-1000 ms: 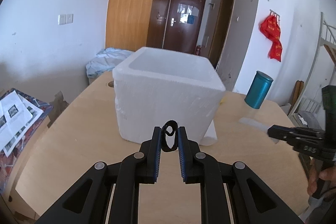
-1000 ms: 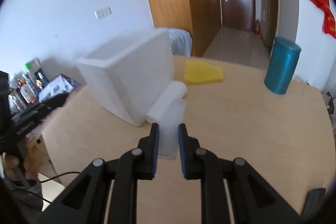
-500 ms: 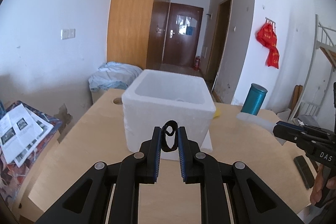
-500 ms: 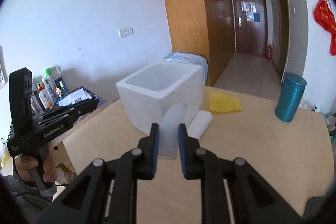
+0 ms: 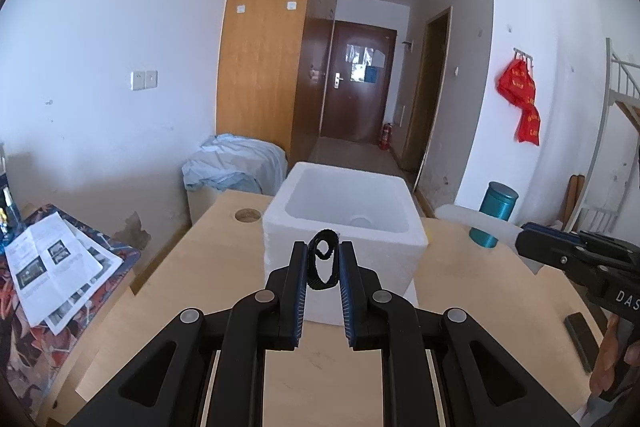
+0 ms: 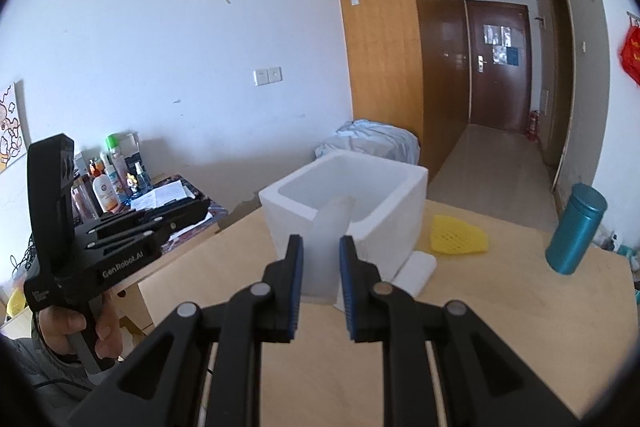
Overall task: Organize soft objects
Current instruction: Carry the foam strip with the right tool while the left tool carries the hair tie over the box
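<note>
Pale wooden bench (image 5: 208, 279) carries a white foam box (image 5: 344, 227), open top up. Left hand-held gripper (image 5: 323, 269) pinches a black strap loop (image 5: 322, 259), held upright, box directly ahead and below. Right hand-held gripper (image 6: 320, 267) clamps a translucent white soft strip (image 6: 326, 247), long axis pointing forward, its far end over the box opening; right looks nearer to release

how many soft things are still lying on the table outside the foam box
2: a yellow mesh pad on the table to the right of the foam box, and a white foam roll against the box's base. More may be hidden behind the box.
</note>
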`<state>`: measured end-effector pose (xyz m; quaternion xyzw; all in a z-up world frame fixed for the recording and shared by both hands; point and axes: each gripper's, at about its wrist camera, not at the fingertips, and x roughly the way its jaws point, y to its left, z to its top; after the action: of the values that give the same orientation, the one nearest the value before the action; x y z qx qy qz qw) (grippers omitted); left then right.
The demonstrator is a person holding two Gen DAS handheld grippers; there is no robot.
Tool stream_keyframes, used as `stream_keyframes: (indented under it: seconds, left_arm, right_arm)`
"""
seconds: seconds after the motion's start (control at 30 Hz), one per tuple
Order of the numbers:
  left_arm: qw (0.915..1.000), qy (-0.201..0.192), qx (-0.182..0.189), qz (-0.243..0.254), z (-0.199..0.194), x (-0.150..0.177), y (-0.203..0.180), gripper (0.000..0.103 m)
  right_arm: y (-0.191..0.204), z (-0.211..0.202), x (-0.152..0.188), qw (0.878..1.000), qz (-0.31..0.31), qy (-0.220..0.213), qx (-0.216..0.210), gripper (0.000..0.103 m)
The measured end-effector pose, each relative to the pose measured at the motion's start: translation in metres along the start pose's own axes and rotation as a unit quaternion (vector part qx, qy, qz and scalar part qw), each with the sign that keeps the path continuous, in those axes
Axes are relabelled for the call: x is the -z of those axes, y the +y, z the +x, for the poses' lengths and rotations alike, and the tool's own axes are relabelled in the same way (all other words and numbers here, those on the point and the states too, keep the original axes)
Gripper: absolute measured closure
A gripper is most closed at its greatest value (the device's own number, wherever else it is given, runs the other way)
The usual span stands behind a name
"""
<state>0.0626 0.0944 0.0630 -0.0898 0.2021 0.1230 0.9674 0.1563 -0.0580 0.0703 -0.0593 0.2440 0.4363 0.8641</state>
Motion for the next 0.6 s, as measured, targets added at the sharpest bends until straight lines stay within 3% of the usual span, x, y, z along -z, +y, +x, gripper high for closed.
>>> stream_keyframes:
  seconds: [0.33,0.6]
  left_arm:
    - [1.0000,-0.004,0.003,0.007,0.018,-0.018,0.009,0.087]
    - [0.9993,0.010,0.034,0.013,0.047,-0.033,0.011,0.087]
  right_arm:
    - [0.003,0.031,-0.023,1.000,-0.016,0.009,-0.002,0.082]
    - [-0.002,0.063,-0.038,1.000,-0.018,0.022,0.006,0.082]
